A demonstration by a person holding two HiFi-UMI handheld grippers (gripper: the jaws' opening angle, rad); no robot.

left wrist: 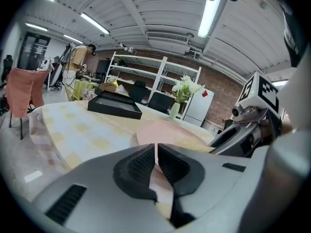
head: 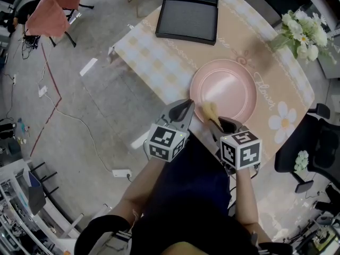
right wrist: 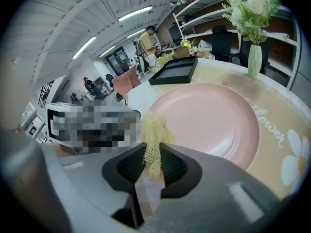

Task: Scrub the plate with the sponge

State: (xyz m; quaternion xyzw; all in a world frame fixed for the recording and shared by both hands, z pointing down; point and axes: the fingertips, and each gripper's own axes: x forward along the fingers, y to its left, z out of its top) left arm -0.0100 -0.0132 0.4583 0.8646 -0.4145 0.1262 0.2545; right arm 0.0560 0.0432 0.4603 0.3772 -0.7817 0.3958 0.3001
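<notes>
Pink plate (head: 226, 92), head view: we see it by the table's (head: 154, 62) near edge, sponge (head: 210, 110) over its near rim.
Left gripper (left wrist: 156, 161), own view: jaws shut on plate (left wrist: 167, 132) rim.
Right gripper (right wrist: 151, 166), own view: jaws clamp sponge (right wrist: 153, 140); plate (right wrist: 209, 120) lies straight ahead.

Bright, even indoor light; source: ceiling tube lamps (left wrist: 210, 11), blown out white. Pale glare streak across plate (head: 220, 92); shadows on desk (head: 159, 62) soft and faint. Both gripper views: heavy fisheye, straight ceiling lines bowed, corners vignetted black. Fingers (left wrist: 138, 166) close to lens, soft-focus; sponge (right wrist: 154, 142) strands fairly crisp. Head view: edges bent, mild softness throughout.
</notes>
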